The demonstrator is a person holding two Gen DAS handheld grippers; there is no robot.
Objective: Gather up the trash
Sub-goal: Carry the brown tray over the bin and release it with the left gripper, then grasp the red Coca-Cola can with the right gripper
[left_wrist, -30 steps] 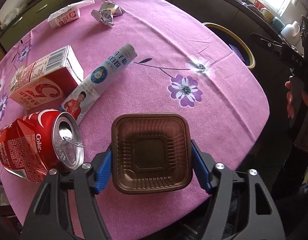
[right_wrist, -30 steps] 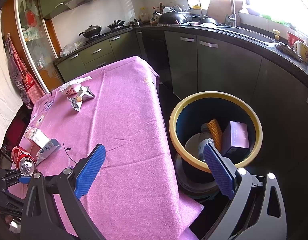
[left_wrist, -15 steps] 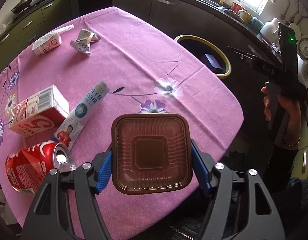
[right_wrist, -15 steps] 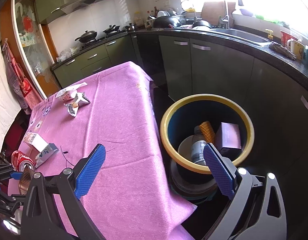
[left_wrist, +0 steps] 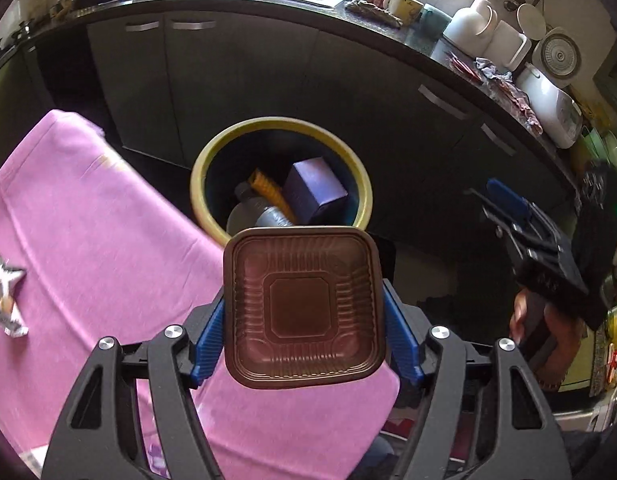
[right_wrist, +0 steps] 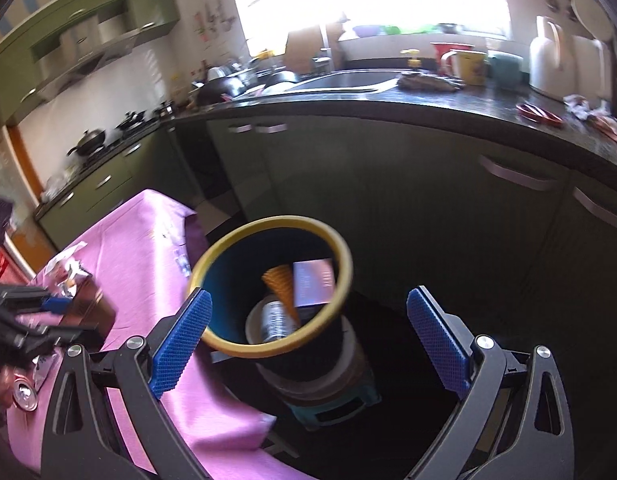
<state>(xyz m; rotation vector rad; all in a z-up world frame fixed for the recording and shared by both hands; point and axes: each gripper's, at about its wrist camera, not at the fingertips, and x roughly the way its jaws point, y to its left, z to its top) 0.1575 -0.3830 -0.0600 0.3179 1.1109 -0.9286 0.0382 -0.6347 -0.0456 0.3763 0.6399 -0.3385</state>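
My left gripper (left_wrist: 304, 344) is shut on a brown square plastic tray (left_wrist: 304, 308), held in the air over the edge of the pink-clothed table (left_wrist: 88, 240), facing the yellow-rimmed trash bin (left_wrist: 204, 168). The bin holds a purple box (left_wrist: 314, 190), a bottle and an orange cone. My right gripper (right_wrist: 308, 336) is open and empty, above the same bin (right_wrist: 336, 248). The left gripper with the tray (right_wrist: 88, 312) shows at the left of the right wrist view.
A crumpled silver wrapper (left_wrist: 6, 296) lies on the table at left. A Coke can (right_wrist: 24, 392) and a carton (right_wrist: 64, 260) lie on the table. Dark cabinets (left_wrist: 248, 76) and a cluttered counter stand behind the bin.
My left gripper has swung with the tray from over the table toward the bin, which now fills the view's middle. My right gripper has tilted and shifted near the bin.
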